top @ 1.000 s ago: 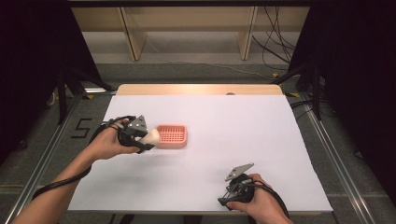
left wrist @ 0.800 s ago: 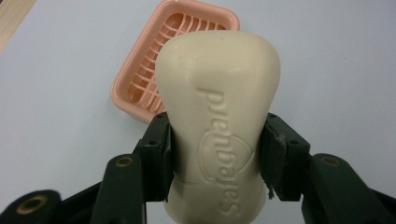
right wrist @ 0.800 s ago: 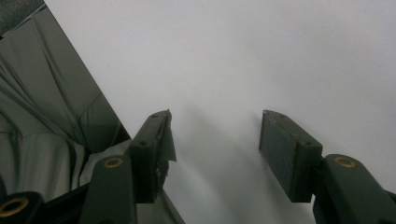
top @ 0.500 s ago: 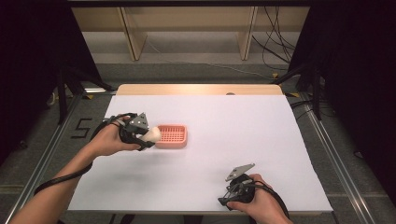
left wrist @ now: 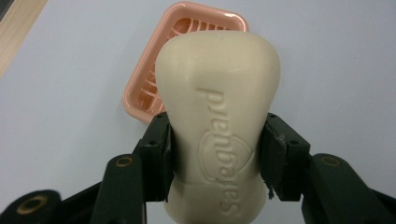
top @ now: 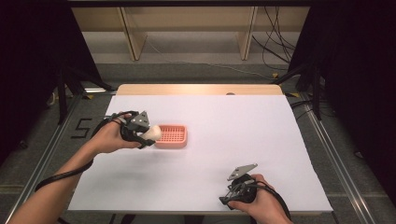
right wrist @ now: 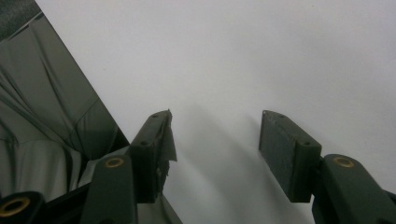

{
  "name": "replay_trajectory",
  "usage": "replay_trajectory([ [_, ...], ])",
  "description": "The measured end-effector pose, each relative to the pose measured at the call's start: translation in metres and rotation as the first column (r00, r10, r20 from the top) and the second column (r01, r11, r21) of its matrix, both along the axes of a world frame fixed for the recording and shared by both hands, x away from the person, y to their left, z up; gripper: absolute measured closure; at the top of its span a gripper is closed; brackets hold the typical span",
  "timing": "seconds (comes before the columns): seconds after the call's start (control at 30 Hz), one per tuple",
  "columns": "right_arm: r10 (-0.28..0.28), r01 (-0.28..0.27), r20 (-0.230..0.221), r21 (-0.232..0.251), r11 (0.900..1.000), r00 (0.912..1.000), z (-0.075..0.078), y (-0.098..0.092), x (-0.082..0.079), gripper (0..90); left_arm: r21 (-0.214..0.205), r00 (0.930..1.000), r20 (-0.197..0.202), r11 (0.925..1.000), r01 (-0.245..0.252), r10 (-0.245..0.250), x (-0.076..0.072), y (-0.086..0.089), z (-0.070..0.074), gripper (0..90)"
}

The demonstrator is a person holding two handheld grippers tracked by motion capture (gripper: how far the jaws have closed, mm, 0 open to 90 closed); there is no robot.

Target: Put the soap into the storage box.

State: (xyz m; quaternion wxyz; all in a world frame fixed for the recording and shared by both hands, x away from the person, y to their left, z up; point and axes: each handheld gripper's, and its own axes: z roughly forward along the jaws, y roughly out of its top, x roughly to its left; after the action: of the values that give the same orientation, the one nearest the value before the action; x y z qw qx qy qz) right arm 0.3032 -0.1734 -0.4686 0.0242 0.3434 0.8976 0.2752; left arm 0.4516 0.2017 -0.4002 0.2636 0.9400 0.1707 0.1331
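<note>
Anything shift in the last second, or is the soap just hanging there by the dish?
Nothing visibly changed. The left gripper stays clamped on the soap bar just short of the pink soap dish; the right gripper stays open at the table's near edge.

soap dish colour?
Salmon pink soap dish with a slatted floor; clearest in the left gripper view.

This looks like a lab or recording studio set up for data capture. A table [top: 261,140] covered in plain white sheeting sits inside a metal rail frame [top: 327,144], flanked by black curtains [top: 355,56]. Loose cables [top: 275,51] trail across the grey floor [top: 196,65], a "5" marking [top: 80,128] is taped down, and bare wooden shelving [top: 187,23] stands behind.
</note>
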Motion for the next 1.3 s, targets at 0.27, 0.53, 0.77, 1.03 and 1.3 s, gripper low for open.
replay_trajectory([
  [0.27, 0.037, -0.037, 0.024, 0.009, 0.9993, 0.9991, -0.002, -0.002, 0.002, 44.7, 0.005, 0.9999, 0.012, 0.9999, 0.011, -0.011, 0.004, -0.001, 0.005, 49.7],
  [0.53, -0.02, 0.021, -0.014, 0.01, 0.9997, 0.9997, 0.0, -0.001, -0.003, 44.6, 0.037, 0.9988, 0.021, 0.9984, 0.044, -0.045, 0.009, -0.004, 0.008, 49.7],
  [0.77, 0.036, -0.037, 0.033, 0.015, 0.9992, 0.9988, -0.002, -0.004, 0.002, 44.5, 0.049, 0.9969, 0.037, 0.9966, 0.067, -0.069, 0.013, -0.008, 0.008, 49.7],
  [1.03, 0.037, -0.038, 0.038, 0.017, 0.9991, 0.9986, -0.002, -0.005, 0.002, 44.6, 0.06, 0.9959, 0.029, 0.9947, 0.084, -0.086, 0.017, -0.016, 0.004, 49.7],
  [1.3, 0.038, -0.038, 0.036, 0.015, 0.9992, 0.9986, -0.002, -0.006, 0.002, 44.6, 0.073, 0.9942, 0.039, 0.9926, 0.097, -0.1, 0.023, -0.021, 0.005, 49.7],
])
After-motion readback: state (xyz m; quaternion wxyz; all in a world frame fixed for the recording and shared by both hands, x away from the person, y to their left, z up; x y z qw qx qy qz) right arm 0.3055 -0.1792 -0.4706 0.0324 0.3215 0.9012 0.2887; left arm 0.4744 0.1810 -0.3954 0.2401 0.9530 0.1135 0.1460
